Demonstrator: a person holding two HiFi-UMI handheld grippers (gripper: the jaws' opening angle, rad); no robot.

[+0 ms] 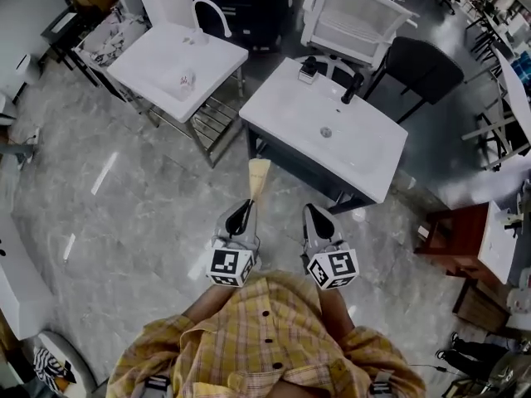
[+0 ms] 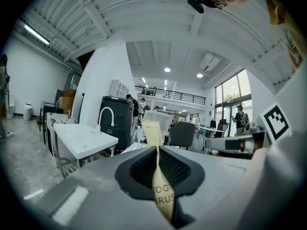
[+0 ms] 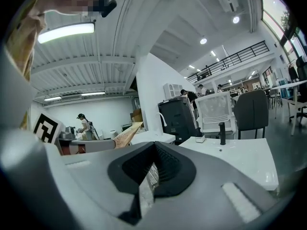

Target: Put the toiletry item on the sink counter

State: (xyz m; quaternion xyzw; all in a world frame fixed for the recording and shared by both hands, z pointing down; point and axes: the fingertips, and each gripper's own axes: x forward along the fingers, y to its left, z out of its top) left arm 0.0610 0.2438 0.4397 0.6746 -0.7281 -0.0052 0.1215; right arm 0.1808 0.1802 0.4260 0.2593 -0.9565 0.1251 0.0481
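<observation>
My left gripper (image 1: 247,209) is shut on a flat beige toothbrush pack (image 1: 258,177), which sticks out ahead of its tips toward the white sink counter (image 1: 282,106). In the left gripper view the pack (image 2: 154,143) stands upright, pinched between the jaws of the left gripper (image 2: 158,153). My right gripper (image 1: 318,216) is beside it, shut with nothing in it. Both hang over the floor, short of the counter's front edge. From the right gripper (image 3: 152,150) I see the pack (image 3: 125,134) at left and the counter (image 3: 235,152) at right.
A black faucet (image 1: 353,88) and a small box (image 1: 308,70) stand at the counter's back. A second white sink table (image 1: 149,56) with a white faucet (image 1: 214,11) is at the left. Behind are a white chair (image 1: 353,19) and a black chair (image 1: 423,69).
</observation>
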